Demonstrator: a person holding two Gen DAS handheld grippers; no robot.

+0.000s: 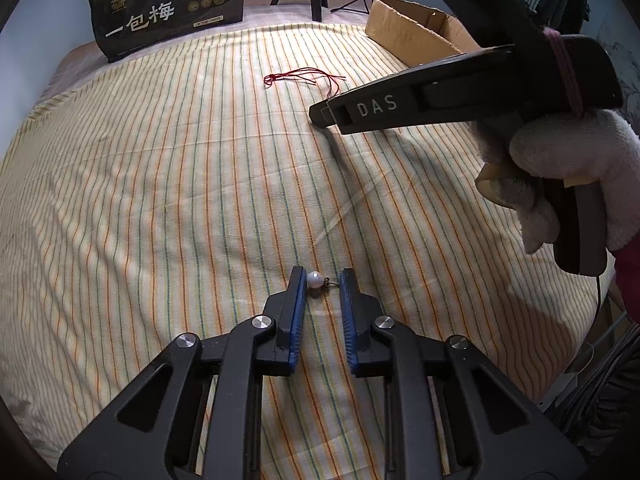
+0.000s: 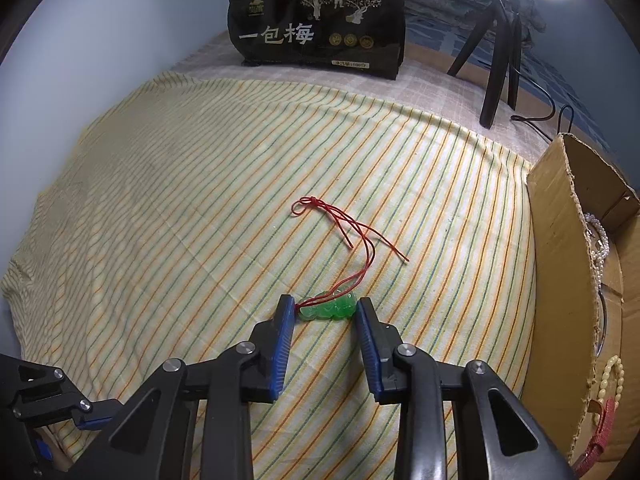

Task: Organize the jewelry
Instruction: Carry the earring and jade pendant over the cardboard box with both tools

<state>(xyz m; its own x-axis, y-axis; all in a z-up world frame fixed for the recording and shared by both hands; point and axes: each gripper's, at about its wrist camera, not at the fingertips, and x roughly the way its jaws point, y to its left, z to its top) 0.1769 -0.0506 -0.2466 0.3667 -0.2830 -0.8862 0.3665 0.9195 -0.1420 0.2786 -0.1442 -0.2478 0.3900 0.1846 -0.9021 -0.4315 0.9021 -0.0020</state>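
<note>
left tool (image 1: 323, 278) lowered onto the striped cloth (image 1: 160, 200), blue fingers (image 1: 297, 292) parted around a pearl earring (image 1: 315, 280); pearl touching the left finger, small metal post reaching toward the right finger, not yet pinched. right tool (image 2: 325, 307) likewise down on the striped cloth, fingers apart on either side of a green pendant (image 2: 329, 307), tips close to both ends, grip not closed. red cord (image 2: 340, 224) tied to the pendant, trailing away across the cloth to a knot and loose ends. seen from the left wrist view: right tool's black body up at the right, held in a white-gloved hand (image 1: 576, 168), tip over the cloth near the red cord. cardboard box (image 2: 560, 248) at the right edge of the cloth, holding a white pearl string (image 2: 599, 248), a cream bead bracelet (image 2: 612, 376) and a red strap (image 2: 598, 436). black printed bag (image 2: 316, 20) standing at the far end, tripod legs (image 2: 496, 60) beside it.
</note>
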